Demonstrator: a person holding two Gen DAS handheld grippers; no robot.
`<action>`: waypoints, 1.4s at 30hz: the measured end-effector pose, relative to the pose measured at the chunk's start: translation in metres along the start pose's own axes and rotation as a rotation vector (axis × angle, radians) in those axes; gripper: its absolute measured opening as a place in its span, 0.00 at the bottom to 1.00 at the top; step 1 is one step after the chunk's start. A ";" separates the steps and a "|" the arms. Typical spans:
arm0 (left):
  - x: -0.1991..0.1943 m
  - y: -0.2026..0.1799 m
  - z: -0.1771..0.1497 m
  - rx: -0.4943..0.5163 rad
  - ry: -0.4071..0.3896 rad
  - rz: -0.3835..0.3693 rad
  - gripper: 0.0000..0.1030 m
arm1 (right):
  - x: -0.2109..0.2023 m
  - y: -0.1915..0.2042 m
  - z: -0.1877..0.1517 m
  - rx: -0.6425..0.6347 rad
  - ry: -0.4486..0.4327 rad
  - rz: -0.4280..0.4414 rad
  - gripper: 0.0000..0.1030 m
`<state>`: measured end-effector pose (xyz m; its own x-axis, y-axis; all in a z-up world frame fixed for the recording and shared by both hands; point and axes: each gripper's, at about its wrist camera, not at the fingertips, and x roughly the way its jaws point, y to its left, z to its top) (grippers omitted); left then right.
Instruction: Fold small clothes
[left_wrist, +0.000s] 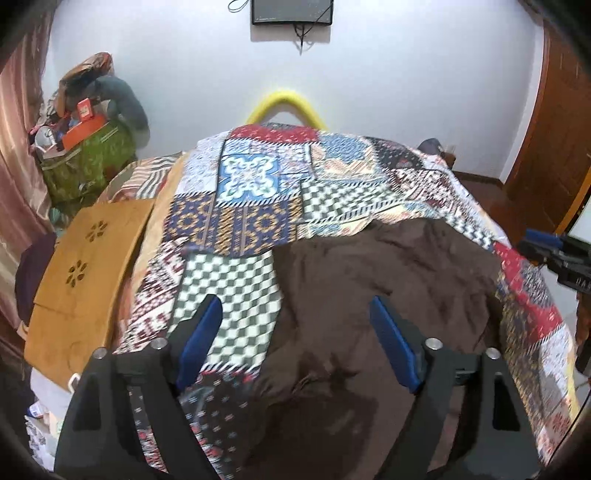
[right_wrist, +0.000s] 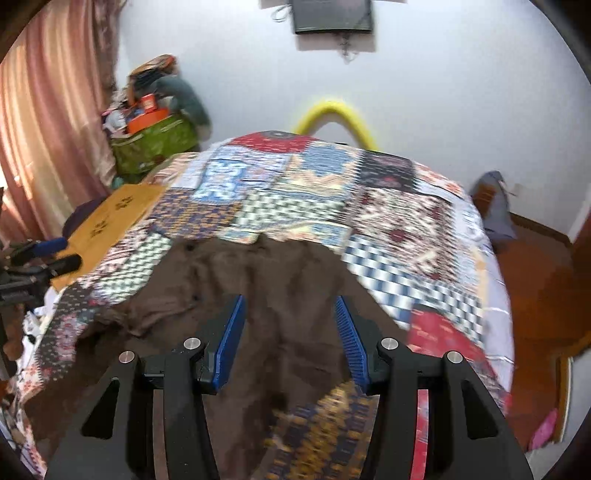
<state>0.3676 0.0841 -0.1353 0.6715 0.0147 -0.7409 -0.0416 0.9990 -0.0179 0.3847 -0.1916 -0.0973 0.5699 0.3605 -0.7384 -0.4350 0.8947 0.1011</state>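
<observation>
Lying rumpled on the patchwork bedspread (left_wrist: 255, 192): one brown garment (left_wrist: 388, 280), small buttons showing near its far edge in the right wrist view. No clean crease or squared edge is visible, so the folding looks barely begun; smoothing and every fold appear still to do.

Left hand-held gripper (left_wrist: 295, 317): jaws spread wide above the garment's left edge, nothing between the blue pads.

Right hand-held gripper (right_wrist: 290, 314): jaws partly apart over the middle of the brown cloth, gripping nothing.

Surroundings: tan wooden board (left_wrist: 88, 266) with flower cut-outs, beside the bed on the left; green bag (left_wrist: 88, 162) heaped with clutter in the far corner; pink curtain (right_wrist: 48, 122); yellow curved tube (left_wrist: 286, 105) behind the bed; dark screen (left_wrist: 291, 11) on the wall. None lies on the garment; the bedspread around it is free.
</observation>
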 end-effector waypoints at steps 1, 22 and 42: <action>0.003 -0.005 0.003 0.003 0.003 -0.006 0.82 | 0.001 -0.010 -0.004 0.010 0.007 -0.015 0.45; 0.116 -0.072 -0.016 0.102 0.173 -0.078 0.82 | 0.079 -0.076 -0.034 0.060 0.118 -0.093 0.14; 0.054 -0.026 -0.009 0.069 0.071 -0.013 0.82 | 0.027 0.014 0.042 0.034 -0.045 0.170 0.05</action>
<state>0.3982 0.0580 -0.1812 0.6175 0.0009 -0.7866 0.0195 0.9997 0.0164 0.4229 -0.1587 -0.0880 0.5214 0.5182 -0.6779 -0.5041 0.8281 0.2453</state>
